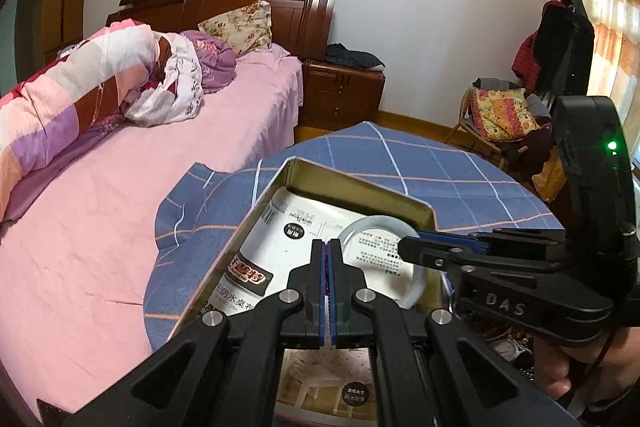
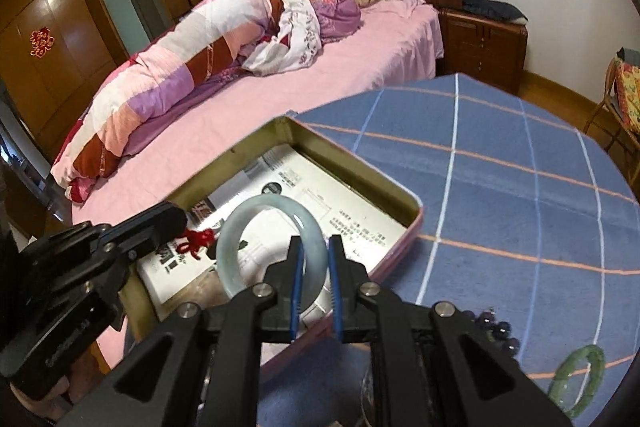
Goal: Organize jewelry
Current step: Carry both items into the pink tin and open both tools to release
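An open metal tin [image 1: 352, 183] [image 2: 416, 211], lined with printed paper, sits on a blue checked cloth. A pale jade bangle [image 2: 256, 215] [image 1: 376, 223] stands in the tin, its right side between the fingers of my right gripper [image 2: 316, 267], which stand a little apart around it. My left gripper [image 1: 329, 263] [image 2: 160, 227] is shut on a thin purple-and-white thing; a red knotted cord [image 2: 198, 241] hangs at its tip over the tin. A green bangle [image 2: 580, 375] and dark purple beads [image 2: 496, 327] lie on the cloth to the right.
A bed with a pink sheet [image 1: 120, 187] and a rolled quilt [image 2: 180, 75] lies left of and behind the cloth-covered table [image 2: 500, 187]. A wooden nightstand [image 1: 340, 91] and a chair with cushions [image 1: 504, 111] stand beyond. More jewelry [image 1: 508, 347] lies under the right gripper.
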{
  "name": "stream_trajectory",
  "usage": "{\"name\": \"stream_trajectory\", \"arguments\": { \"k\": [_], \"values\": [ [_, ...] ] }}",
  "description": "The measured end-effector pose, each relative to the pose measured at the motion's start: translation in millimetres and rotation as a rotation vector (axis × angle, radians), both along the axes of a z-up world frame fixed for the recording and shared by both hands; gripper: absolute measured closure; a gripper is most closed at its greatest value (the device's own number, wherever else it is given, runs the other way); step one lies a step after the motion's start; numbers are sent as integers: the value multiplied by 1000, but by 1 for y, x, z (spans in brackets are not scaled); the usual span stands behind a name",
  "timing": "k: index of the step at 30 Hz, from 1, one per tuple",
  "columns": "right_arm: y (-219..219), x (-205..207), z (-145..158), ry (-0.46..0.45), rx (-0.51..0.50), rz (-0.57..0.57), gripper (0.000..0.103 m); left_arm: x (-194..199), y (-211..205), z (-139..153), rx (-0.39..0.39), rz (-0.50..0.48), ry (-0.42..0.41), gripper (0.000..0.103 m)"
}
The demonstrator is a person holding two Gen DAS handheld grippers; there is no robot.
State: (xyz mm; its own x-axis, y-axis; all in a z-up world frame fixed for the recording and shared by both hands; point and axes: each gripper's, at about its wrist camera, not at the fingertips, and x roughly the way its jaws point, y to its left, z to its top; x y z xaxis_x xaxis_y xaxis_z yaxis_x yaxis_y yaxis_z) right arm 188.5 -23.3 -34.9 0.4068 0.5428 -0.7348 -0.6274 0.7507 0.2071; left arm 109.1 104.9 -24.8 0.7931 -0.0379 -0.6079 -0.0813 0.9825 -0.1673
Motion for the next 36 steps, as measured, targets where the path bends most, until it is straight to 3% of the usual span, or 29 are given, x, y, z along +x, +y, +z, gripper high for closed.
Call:
{"name": "stream_trajectory", "arguments": {
  "k": [9, 26, 28, 30, 33, 36],
  "values": [
    [9, 2, -8, -7, -59, 11, 88, 9, -2, -15, 19, 10, 39, 103],
    [11, 1, -8, -2, -71, 33, 88, 5, -3, -29, 32, 40, 98, 99],
    [11, 0, -8, 0, -62, 39, 82, 3, -5, -29, 33, 35, 96, 94],
    [13, -3, -6, -6, -55, 48, 62, 1, -8, -27, 39, 29, 88, 73],
    [14, -5, -3, -31, -68, 33, 59, -6, -9, -22, 68, 53, 60, 57],
    [12, -5, -3, -27, -57, 26, 60, -8, -1, -22, 47, 75, 56, 40]
  ]
}}
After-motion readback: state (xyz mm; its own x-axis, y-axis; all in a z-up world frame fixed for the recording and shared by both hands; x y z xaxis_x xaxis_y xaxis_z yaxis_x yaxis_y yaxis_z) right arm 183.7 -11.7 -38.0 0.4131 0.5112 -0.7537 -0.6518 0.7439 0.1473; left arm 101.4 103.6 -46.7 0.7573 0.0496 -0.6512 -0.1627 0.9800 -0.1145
